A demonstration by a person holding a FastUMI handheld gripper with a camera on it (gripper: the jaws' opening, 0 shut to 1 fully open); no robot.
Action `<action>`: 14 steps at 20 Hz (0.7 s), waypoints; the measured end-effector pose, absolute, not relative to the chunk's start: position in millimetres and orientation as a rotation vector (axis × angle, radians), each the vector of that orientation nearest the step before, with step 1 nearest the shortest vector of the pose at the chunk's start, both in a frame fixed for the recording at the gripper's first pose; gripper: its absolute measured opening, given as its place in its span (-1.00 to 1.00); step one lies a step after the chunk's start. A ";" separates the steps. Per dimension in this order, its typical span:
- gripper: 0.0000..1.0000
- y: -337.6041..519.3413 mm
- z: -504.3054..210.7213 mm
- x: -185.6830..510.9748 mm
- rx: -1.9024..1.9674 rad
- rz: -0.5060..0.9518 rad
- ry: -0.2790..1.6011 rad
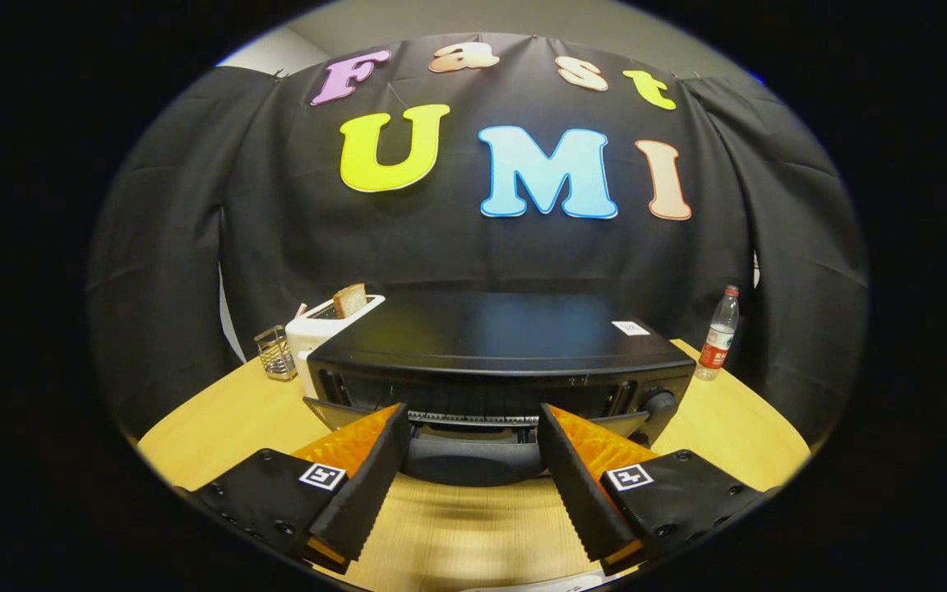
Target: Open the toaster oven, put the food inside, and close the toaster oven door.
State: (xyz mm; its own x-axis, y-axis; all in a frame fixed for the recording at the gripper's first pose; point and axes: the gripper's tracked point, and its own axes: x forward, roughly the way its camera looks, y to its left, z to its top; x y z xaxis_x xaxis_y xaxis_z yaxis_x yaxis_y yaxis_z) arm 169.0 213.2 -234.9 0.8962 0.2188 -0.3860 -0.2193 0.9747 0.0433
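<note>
A black toaster oven (pixel 498 337) stands on the wooden table (pixel 219 419) straight ahead of me. Its door (pixel 334 411) hangs part-way down, and a strip of the wire rack (pixel 473 418) shows in the gap at its top. The door's dark handle (pixel 473 460) lies between my two fingers. My gripper (pixel 473 415) is open, with one fingertip at each end of the handle and the jaws wide apart. A slice of brown bread (pixel 349 300) sticks up from a white toaster (pixel 317 333) just left of the oven.
A small wire holder (pixel 276 352) stands left of the white toaster. A plastic bottle with a red label (pixel 718 333) stands to the right of the oven near the back of the table. Bare wood lies below my fingers.
</note>
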 end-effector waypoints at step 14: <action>0.98 207.2 -275.1 112.4 -0.044 0.202 0.520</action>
State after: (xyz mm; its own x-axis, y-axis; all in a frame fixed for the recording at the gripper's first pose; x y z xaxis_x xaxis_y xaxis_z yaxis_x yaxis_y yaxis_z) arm 112.4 207.2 -275.1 0.8485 0.1803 -0.4975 -0.2027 0.9792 0.0091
